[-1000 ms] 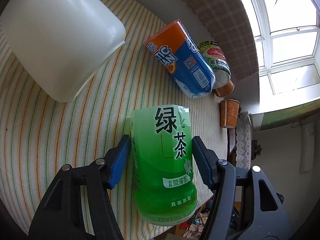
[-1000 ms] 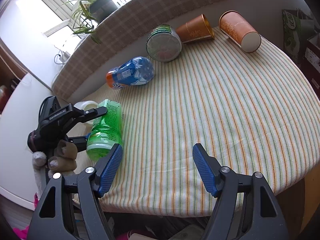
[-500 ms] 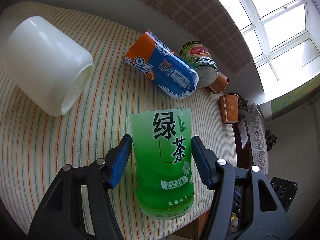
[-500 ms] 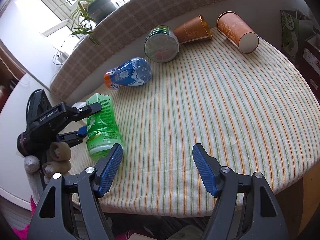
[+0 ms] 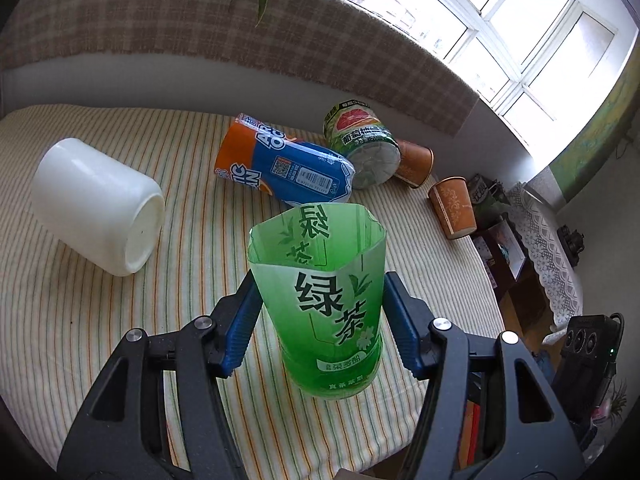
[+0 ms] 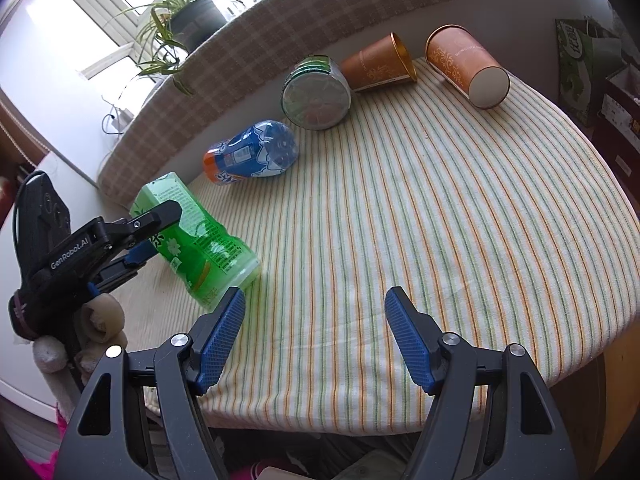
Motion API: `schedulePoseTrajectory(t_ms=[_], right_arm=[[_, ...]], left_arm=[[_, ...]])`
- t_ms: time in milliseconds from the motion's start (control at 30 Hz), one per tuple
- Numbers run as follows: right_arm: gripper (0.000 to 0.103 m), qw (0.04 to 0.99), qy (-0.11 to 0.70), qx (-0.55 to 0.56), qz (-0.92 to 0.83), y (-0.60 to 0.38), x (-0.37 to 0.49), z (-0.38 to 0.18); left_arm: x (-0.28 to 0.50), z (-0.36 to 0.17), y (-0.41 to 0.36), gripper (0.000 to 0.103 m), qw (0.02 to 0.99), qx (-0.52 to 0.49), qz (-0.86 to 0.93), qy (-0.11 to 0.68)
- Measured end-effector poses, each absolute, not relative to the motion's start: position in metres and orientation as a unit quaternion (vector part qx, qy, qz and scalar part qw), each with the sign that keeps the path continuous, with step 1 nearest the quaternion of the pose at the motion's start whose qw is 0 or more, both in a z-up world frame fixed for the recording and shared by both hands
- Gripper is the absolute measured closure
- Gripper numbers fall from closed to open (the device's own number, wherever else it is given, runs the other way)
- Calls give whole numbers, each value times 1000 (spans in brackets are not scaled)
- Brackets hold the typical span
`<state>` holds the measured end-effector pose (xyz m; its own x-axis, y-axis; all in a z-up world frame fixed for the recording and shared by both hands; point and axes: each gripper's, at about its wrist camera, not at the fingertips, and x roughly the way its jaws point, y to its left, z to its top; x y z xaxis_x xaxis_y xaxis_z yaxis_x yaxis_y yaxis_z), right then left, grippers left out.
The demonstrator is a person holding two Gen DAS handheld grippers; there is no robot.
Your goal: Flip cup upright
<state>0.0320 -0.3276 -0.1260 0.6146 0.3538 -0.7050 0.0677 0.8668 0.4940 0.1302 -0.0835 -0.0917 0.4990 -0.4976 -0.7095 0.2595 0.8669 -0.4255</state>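
A green cut-bottle cup (image 5: pixel 328 304) with Chinese lettering is between the fingers of my left gripper (image 5: pixel 320 328), which is shut on it. It is tilted, its open mouth up and away from me. In the right wrist view the green cup (image 6: pixel 200 240) leans over the striped tablecloth (image 6: pixel 440 220) at the left, held by the left gripper (image 6: pixel 148 236). My right gripper (image 6: pixel 312 336) is open and empty over the cloth near the table's front edge.
Lying on their sides: a white cup (image 5: pixel 96 204), a blue-orange bottle cup (image 5: pixel 280 164), a green can-like cup (image 5: pixel 362 144), two brown paper cups (image 5: pixel 414 162) (image 5: pixel 454 206). A checked sofa back and a potted plant (image 6: pixel 188 20) stand behind. The table edge is at the right.
My left gripper has tipped the green cup from lying flat on the cloth towards upright, its mouth rising. The right gripper has not moved.
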Motion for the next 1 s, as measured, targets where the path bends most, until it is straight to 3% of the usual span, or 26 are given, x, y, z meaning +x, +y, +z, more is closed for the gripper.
schedulePoseTrajectory(t_ms=[1000], right_arm=[[31,869,424,247,69,-337,22,-124]], left_arm=[[103,-86,-131,42,889,7,-219,401]])
